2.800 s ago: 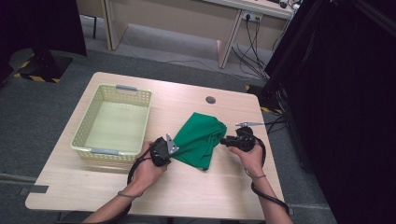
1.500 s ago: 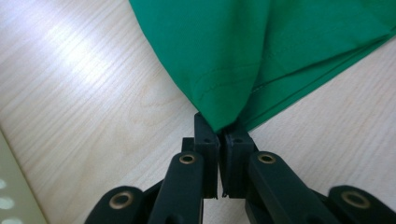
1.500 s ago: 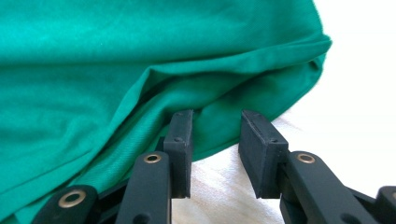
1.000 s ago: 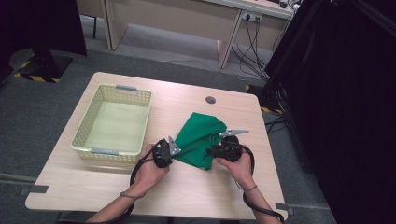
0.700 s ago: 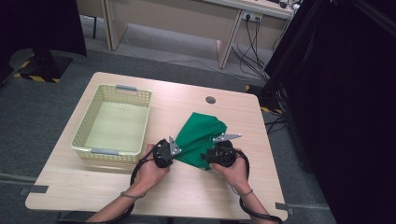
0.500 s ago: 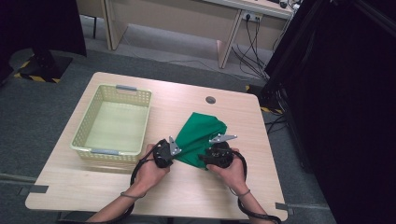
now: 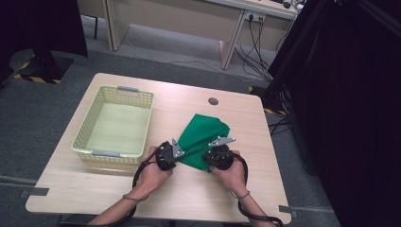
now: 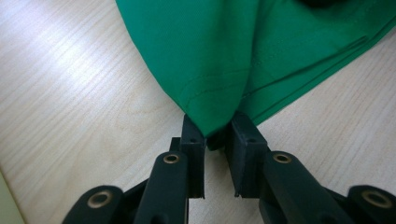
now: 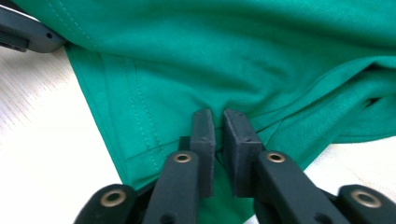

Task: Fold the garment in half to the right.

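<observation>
I have the folded green cotton cloth [image 7: 204, 141] lying on the pale wooden table [image 7: 118, 189], just right of the yellow plastic basket [image 7: 115, 124]. My left gripper [image 8: 215, 133] pinches its near corner; my right gripper [image 9: 218, 122] has just been closing, jaws nearly together on a fold of its near edge.

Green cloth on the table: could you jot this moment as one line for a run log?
green cloth: folded, on table | left gripper: shut on cloth corner | right gripper: jaws just closed, pinching cloth edge | basket: beside cloth
</observation>
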{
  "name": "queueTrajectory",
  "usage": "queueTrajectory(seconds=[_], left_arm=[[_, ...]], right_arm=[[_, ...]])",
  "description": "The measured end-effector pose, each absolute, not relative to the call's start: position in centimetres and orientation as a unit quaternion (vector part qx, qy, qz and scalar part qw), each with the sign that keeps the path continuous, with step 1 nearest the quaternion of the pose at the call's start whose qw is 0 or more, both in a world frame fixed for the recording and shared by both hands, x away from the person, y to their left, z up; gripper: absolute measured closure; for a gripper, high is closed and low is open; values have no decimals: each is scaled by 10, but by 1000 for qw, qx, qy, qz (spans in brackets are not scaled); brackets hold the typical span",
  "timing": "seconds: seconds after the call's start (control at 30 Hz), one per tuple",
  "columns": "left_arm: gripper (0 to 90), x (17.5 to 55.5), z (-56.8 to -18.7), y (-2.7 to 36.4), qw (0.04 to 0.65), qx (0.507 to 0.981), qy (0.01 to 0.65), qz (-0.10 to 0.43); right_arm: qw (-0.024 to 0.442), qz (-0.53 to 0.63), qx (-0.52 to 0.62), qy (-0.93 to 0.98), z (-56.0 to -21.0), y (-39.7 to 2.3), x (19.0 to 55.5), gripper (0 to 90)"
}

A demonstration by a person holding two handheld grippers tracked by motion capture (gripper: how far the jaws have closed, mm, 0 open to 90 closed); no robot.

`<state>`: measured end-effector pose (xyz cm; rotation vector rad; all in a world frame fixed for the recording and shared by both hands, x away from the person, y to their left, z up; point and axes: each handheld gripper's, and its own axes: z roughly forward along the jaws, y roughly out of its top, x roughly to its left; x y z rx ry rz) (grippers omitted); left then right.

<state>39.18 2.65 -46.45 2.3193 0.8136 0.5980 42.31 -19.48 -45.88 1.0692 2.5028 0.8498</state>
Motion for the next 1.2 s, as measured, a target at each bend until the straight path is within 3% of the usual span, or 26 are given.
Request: queueTrajectory(seconds=[0.6,1.2], left_arm=[[764,392,-465,23,297,876,301,232],[806,391,-464,22,293,876,296,244]], right_arm=[[124,334,380,853,-432,-216,415,867],[108,329,387,854,-426,-235,403,875]])
